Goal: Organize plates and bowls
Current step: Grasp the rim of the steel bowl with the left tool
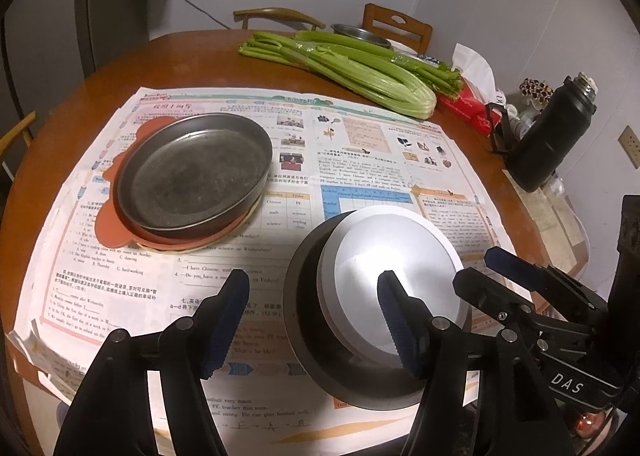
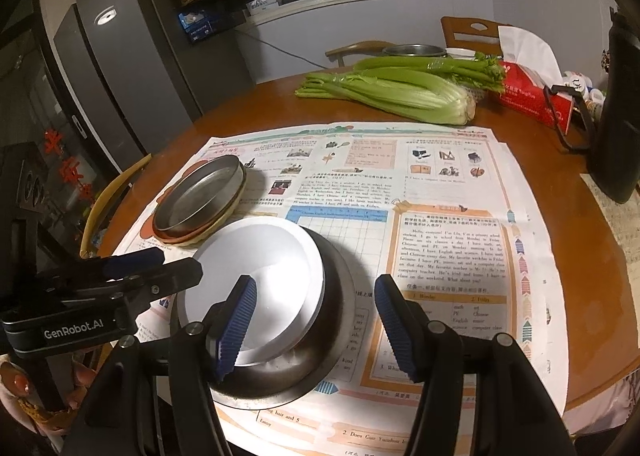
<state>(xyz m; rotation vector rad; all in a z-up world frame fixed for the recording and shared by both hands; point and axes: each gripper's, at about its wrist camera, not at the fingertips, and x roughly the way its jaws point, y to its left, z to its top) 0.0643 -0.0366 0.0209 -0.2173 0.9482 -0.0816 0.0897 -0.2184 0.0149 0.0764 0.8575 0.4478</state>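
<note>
1. White bowl sits inside the steel bowl, tilted, its rim leaning on the steel bowl's rim. I use the steel bowl as my landmark; it sits on the newspaper near the table's front edge.
2. Dark metal pan is beyond the steel bowl and to its left, apart from it, stacked on an orange plate with a pale rim under that.
3. Left gripper hovers over the steel bowl's left side. Jaws are apart: one pad over the white bowl, the other over bare newspaper. I see no pad pressing anything.
4. Right gripper is on the steel bowl's right side. Its left pad is over the white bowl's near rim, its right pad outside the steel bowl over newspaper. I read it as apart, gripping nothing.
5. Celery lies well beyond the steel bowl at the table's far side, with a red tissue box to its right.
6. Black flask stands far right of the steel bowl.
7. Fridge stands off the table, far left.
</note>
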